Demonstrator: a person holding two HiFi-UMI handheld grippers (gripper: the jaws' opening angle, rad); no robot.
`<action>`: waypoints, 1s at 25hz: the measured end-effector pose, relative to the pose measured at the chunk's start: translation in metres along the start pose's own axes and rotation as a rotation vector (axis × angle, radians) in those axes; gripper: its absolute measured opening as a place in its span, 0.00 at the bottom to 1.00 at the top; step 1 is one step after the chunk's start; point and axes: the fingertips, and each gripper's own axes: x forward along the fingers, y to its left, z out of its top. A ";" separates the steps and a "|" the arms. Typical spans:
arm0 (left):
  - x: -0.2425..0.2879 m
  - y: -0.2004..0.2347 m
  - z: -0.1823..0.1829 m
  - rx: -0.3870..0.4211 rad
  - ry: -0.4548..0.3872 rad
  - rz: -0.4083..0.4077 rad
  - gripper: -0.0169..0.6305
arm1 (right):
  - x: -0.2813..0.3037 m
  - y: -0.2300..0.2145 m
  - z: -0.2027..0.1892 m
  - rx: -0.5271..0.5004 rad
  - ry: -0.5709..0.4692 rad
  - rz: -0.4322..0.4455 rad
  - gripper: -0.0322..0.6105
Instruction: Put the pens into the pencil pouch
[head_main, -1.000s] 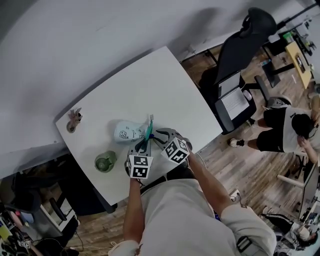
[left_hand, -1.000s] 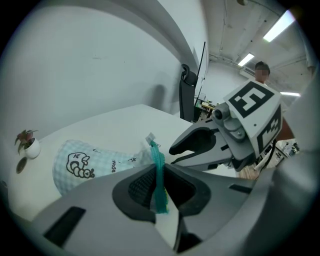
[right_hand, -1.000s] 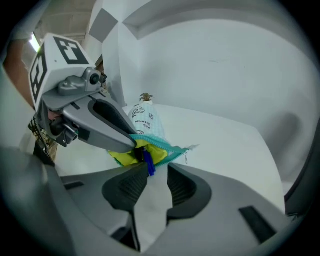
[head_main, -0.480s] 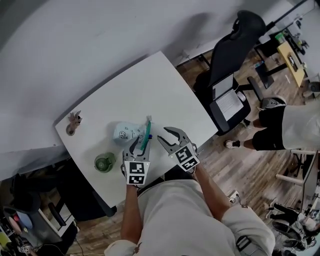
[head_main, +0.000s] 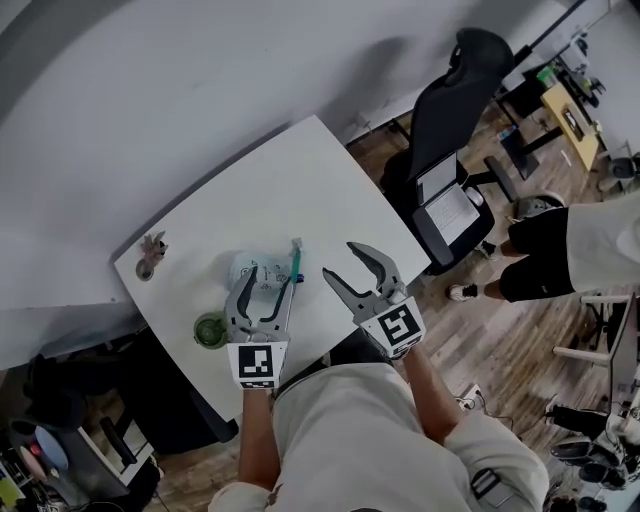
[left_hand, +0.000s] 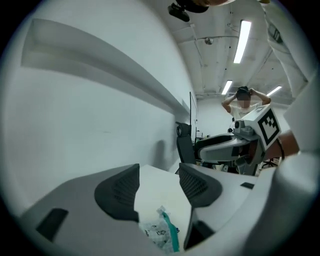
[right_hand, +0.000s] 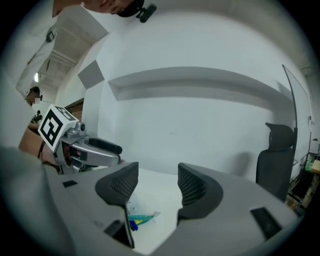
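Both grippers are held above the tabletop (head_main: 300, 190), low in the centre of the head view. The fingers of the left gripper (head_main: 265, 280) and the right gripper (head_main: 342, 260) are spread, having just been opening, and nothing is pinched between them. The pencil pouch (left_hand: 156, 232) is seen lying on the tabletop beneath them, with coloured pens (right_hand: 135, 220) at its mouth.

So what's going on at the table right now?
A person holds both grippers above the white table, touching nothing. The left gripper and the right gripper have just been opening their jaws, and nothing is between either pair. The pencil pouch lies on the table below them, with what look like coloured pens showing at one end.
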 end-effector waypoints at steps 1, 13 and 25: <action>-0.004 0.001 0.006 0.009 -0.017 0.007 0.41 | -0.003 0.000 0.008 -0.005 -0.017 -0.007 0.44; -0.026 0.014 0.015 0.031 -0.051 0.023 0.45 | -0.012 0.012 0.014 -0.004 -0.008 -0.047 0.44; -0.028 0.011 0.025 0.038 -0.071 0.028 0.45 | -0.018 0.011 0.016 -0.026 0.013 -0.061 0.43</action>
